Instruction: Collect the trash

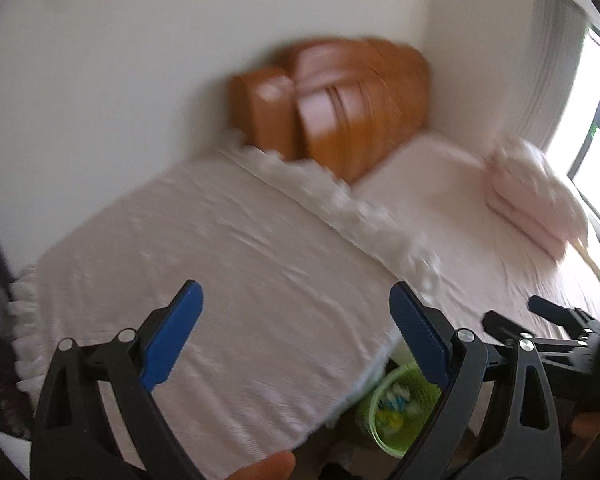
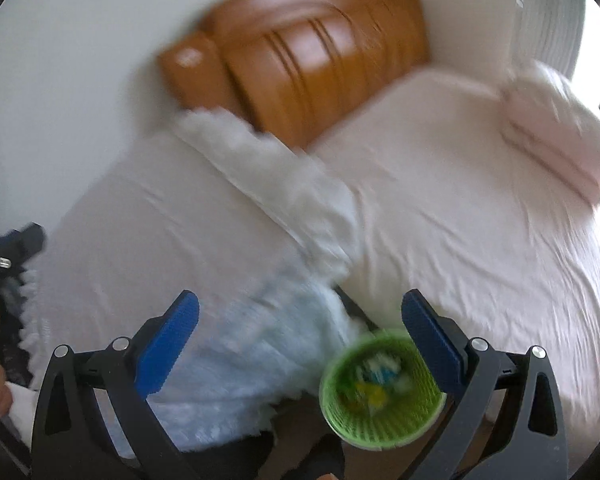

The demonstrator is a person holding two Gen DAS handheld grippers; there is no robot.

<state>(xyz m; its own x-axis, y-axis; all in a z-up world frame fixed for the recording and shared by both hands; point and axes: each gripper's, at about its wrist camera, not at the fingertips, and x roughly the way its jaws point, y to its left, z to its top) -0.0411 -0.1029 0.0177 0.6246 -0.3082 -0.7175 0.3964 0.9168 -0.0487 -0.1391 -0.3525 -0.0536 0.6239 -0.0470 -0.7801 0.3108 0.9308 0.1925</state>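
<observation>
Left tongs (image 1: 296, 336): wide open, nothing between the blue pads, held up over the near bed.
Right tongs (image 2: 300, 336): wide open too, holding nothing, up above the green basket.
Green basket (image 2: 380, 392): stood on the floor in the gap between the two beds, at their near ends.
Trash (image 2: 374, 380): blurry white, blue and yellow bits lay inside the basket.
Beds (image 2: 460, 220): two, side by side, with pale covers.
Headboard (image 2: 300, 60): brown wood, against the wall.
Pillow (image 2: 556, 132): pink, on the far bed by the window.
</observation>
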